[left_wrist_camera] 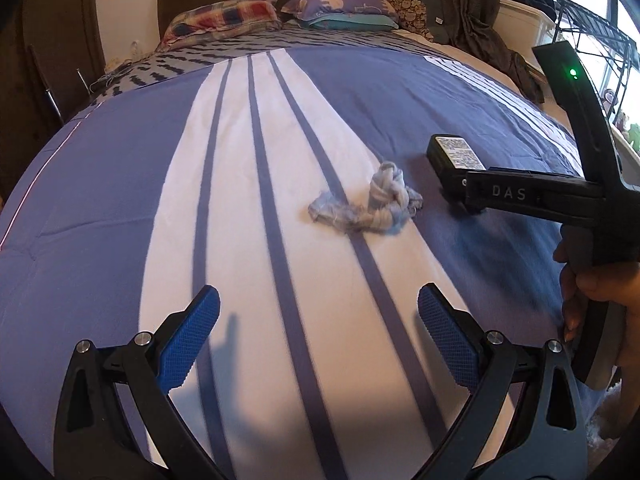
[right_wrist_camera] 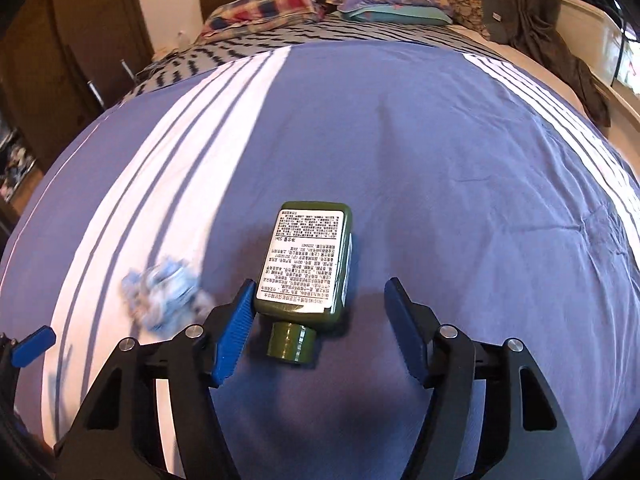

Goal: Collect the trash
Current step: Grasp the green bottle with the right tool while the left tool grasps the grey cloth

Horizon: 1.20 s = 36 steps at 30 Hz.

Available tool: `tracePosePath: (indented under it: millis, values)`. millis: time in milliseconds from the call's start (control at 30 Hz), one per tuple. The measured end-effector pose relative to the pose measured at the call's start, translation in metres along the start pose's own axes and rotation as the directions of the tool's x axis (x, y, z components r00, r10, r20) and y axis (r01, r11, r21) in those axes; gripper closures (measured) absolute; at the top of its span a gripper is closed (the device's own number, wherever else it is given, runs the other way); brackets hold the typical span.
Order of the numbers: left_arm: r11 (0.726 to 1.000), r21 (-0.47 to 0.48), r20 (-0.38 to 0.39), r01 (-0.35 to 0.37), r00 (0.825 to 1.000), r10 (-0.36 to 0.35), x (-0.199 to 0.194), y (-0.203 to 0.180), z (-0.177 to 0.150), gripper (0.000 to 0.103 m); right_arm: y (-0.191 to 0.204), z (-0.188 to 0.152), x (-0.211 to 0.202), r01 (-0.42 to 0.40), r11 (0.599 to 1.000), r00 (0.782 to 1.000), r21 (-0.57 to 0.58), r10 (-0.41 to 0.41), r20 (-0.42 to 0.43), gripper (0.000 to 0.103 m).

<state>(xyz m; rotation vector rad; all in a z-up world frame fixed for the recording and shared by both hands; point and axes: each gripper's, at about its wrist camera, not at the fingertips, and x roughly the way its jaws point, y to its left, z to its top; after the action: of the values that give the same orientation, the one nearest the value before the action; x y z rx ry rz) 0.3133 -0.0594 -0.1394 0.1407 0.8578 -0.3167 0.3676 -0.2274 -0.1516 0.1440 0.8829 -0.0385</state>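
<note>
Right gripper (right_wrist_camera: 320, 304) wide around the green bottle (right_wrist_camera: 306, 262) (possibly touching), left gripper (left_wrist_camera: 318, 312) wide before the crumpled tissue (left_wrist_camera: 364, 206)

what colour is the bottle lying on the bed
Dark green bottle with a white printed label; clearest in the right wrist view.

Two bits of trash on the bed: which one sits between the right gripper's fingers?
The green bottle, lying label-up with its cap toward the open right gripper. The crumpled blue tissue lies outside its left finger.
</note>
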Motion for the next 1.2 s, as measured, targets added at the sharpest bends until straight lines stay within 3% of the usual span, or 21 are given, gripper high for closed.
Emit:
tracePosePath:
  millis: [167, 267, 533, 600, 733, 900, 1200]
  values:
    - [1.000, -0.011, -0.007, 0.017, 1.000, -0.017, 0.024, -0.005, 0.023, 0.010, -0.009, 0.010, 0.007, -0.008, 1.000, 1.000, 0.013, 0.008, 0.004, 0.037]
    - [1.000, -0.013, -0.018, 0.029, 0.999, -0.029, 0.038, -0.010, 0.035, 0.015, -0.011, 0.013, 0.009, -0.023, 0.999, 1.000, 0.026, 0.023, 0.004, 0.037]
    - [0.996, 0.030, -0.038, 0.078, 0.996, -0.077, 0.058, -0.022, 0.050, 0.049, -0.017, 0.023, 0.016, -0.034, 0.999, 0.999, 0.032, 0.034, 0.012, 0.043]
    - [0.995, 0.034, -0.037, 0.091, 0.995, -0.090, 0.057, -0.023, 0.052, 0.064, -0.017, 0.023, 0.016, -0.033, 0.999, 0.999, 0.025, 0.033, 0.012, 0.048]
    - [0.995, 0.036, -0.030, 0.088, 0.996, -0.087, 0.052, -0.023, 0.050, 0.074, -0.017, 0.018, 0.011, -0.038, 0.999, 0.999, 0.009, 0.038, 0.002, 0.052]
    - [0.995, 0.015, -0.026, 0.095, 0.995, -0.094, 0.034, -0.020, 0.039, 0.080, -0.018, 0.004, -0.005, -0.043, 0.999, 0.999, -0.013, 0.043, 0.000, 0.053]
    - [0.994, 0.006, 0.005, 0.108, 0.994, -0.108, -0.025, -0.026, -0.004, 0.080, -0.013, -0.045, -0.064, -0.067, 0.996, 0.997, -0.063, 0.069, 0.022, 0.053]
